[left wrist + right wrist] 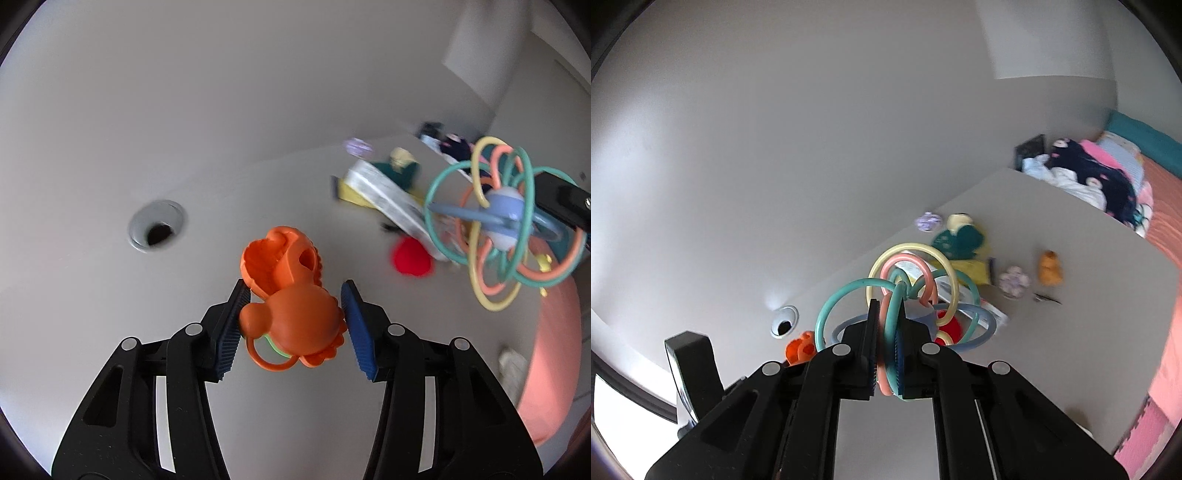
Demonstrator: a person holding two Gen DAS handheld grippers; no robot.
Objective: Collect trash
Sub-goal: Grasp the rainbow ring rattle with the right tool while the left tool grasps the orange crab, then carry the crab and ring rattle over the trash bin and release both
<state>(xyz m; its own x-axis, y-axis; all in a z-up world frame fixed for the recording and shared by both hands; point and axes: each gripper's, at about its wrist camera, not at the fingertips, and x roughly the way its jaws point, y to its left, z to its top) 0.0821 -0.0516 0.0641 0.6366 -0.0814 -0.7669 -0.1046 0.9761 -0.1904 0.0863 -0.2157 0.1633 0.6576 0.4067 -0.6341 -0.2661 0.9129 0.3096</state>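
Left wrist view: left gripper (291, 321), jaws clamped on orange toy (288, 299), near the desk (184, 369) grommet hole (157, 230). Light, stiff plastic; body is the best hold. Right gripper (886, 350) jaws clamped on loop rattle (905, 291), springy, light.

the left wrist view looks forward and down along its own black jaws, close over the pale grey bench (110, 295), facing the round metal cable hole (157, 226) by the wall. the right wrist view sits a little higher and further back, looking across the same bench (1071, 332) toward the far bed with pink bedding (1160, 192). both views share the cable hole (785, 320), the orange plastic toy (291, 295) (801, 349), and the ball of looped pastel tubes (506, 221) (908, 288).
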